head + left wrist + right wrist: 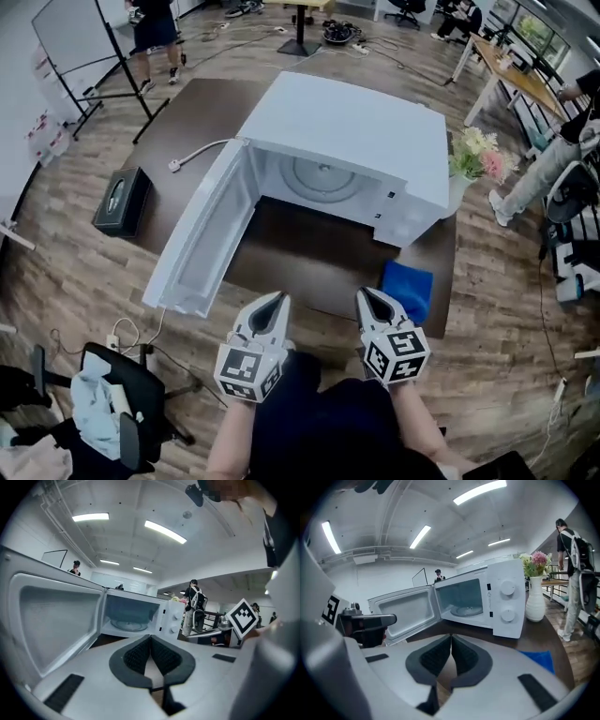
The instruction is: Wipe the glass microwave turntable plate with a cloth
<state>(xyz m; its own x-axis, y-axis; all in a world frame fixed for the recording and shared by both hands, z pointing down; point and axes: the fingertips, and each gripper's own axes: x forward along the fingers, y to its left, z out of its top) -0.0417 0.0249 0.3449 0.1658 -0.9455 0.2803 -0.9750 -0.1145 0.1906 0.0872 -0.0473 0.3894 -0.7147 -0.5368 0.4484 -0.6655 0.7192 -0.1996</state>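
The microwave (347,141) stands on the table (300,253), toward its far right, with its door (202,234) swung open to the left. The plate (323,178) lies inside. A vase (457,192) stands just right of the microwave, at the right edge. The cloth (408,289) lies at the near right corner. A cord (202,150) lies left of the microwave.

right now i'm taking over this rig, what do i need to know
Left gripper: jaws together, empty, near the table's front edge.
Right gripper: jaws together, empty, just left of the blue cloth.
Things: the microwave stands on the dark table with its door swung open. The glass turntable plate sits inside it. The cloth lies flat on the table, untouched.
Done: door open.
Left: pick up the cloth, reach the plate, wipe it.
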